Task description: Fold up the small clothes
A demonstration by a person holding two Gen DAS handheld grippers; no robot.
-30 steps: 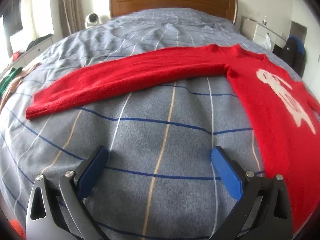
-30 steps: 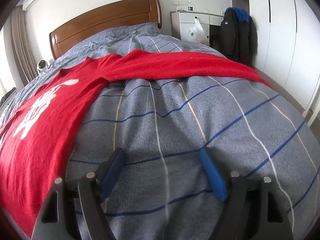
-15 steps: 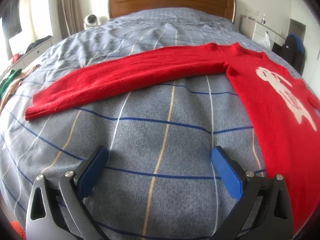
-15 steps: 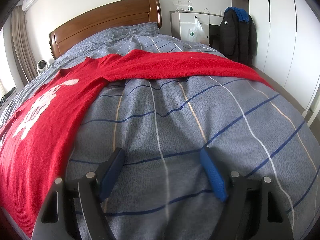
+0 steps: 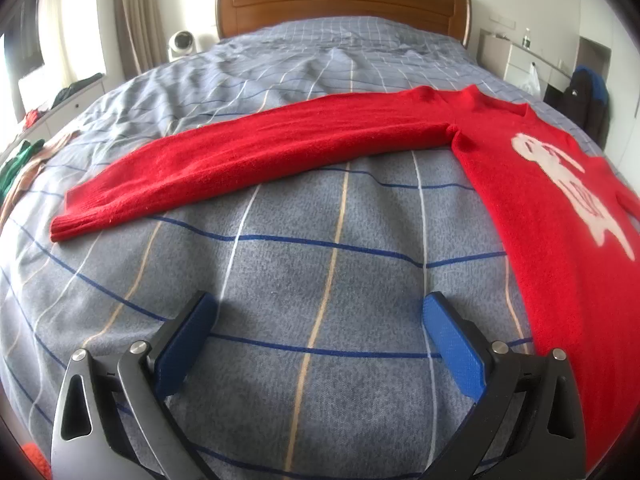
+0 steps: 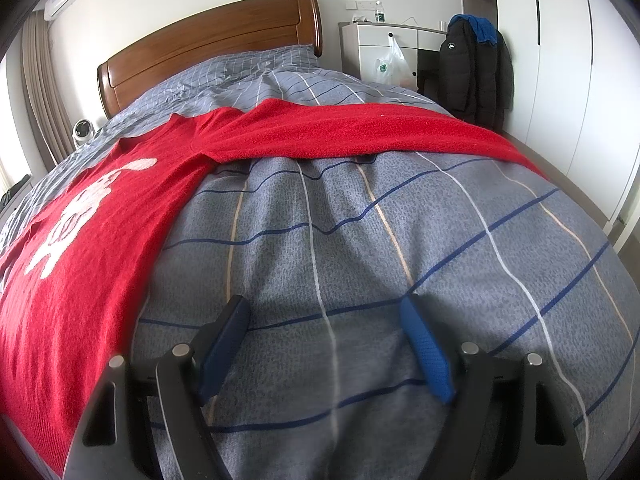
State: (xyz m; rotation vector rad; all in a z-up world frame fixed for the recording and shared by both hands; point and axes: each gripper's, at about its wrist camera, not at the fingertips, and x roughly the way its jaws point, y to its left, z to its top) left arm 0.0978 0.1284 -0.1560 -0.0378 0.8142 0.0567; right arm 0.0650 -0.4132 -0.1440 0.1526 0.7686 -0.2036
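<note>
A red sweater [image 5: 552, 216] with a white figure on its front lies flat on the grey checked bedspread [image 5: 312, 248]. In the left wrist view one sleeve [image 5: 248, 160] stretches left, its cuff at the far left. In the right wrist view the sweater body [image 6: 88, 232] is at left and the other sleeve [image 6: 360, 132] runs right toward the bed's edge. My left gripper [image 5: 320, 312] hovers open over bare bedspread, left of the sweater's side. My right gripper [image 6: 326, 316] is open too, over bare bedspread right of the body. Neither holds anything.
A wooden headboard [image 5: 340, 0] stands at the far end. Loose clothes [image 5: 16, 168] lie at the bed's left edge. A white dresser [image 6: 384, 52] and a dark jacket [image 6: 476, 68] on a chair stand right of the bed, before white wardrobes [image 6: 560, 60].
</note>
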